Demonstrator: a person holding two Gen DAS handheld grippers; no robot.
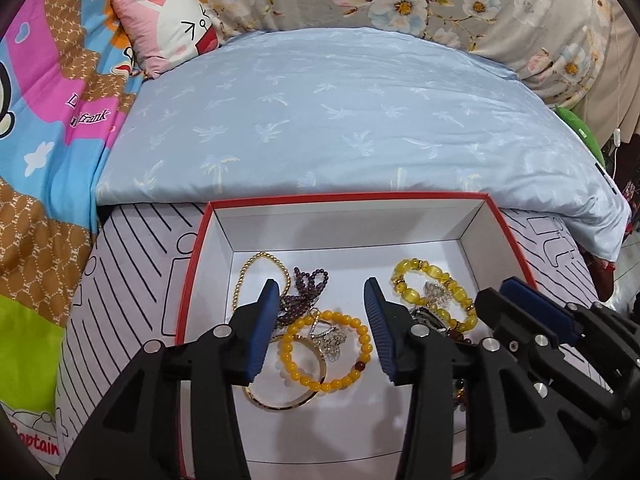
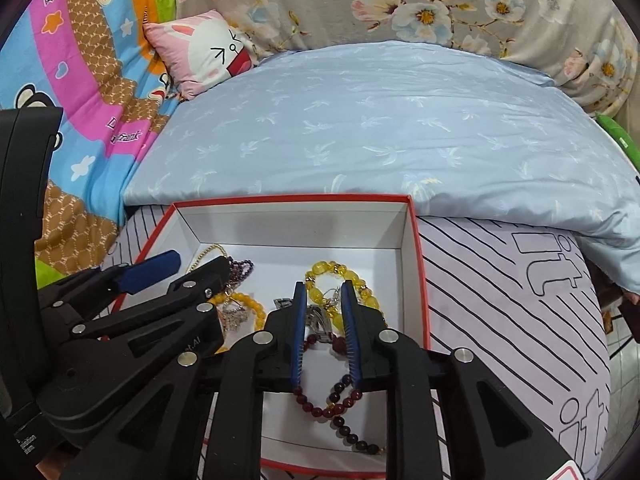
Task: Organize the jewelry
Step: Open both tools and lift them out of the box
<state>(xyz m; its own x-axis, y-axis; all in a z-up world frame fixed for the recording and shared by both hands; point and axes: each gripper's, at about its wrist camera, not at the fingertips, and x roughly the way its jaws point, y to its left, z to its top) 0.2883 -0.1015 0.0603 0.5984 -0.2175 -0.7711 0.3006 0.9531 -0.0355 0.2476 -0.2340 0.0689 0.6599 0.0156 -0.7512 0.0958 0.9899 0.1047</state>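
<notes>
A white box with a red rim (image 1: 192, 264) (image 2: 418, 264) sits on a printed sheet and holds a pile of jewelry. My left gripper (image 1: 322, 292) is open over an orange bead bracelet (image 1: 362, 332), a gold bangle (image 1: 276, 404), a silver charm (image 1: 330, 338), a purple bead string (image 1: 306, 284) and a thin gold chain (image 1: 244, 276). My right gripper (image 2: 323, 292) has narrowed around a silver piece (image 2: 316, 316) beside a chunky yellow bracelet (image 2: 320, 272) (image 1: 448, 280). I cannot tell if it grips the piece. A dark red bead string (image 2: 340, 408) lies under it.
A light blue pillow (image 1: 340, 112) lies just behind the box. A pink rabbit cushion (image 1: 172, 28), a colourful cartoon blanket (image 1: 44, 128) at the left and a floral quilt (image 1: 460, 4) at the back surround it. The striped printed sheet (image 2: 500, 280) extends right of the box.
</notes>
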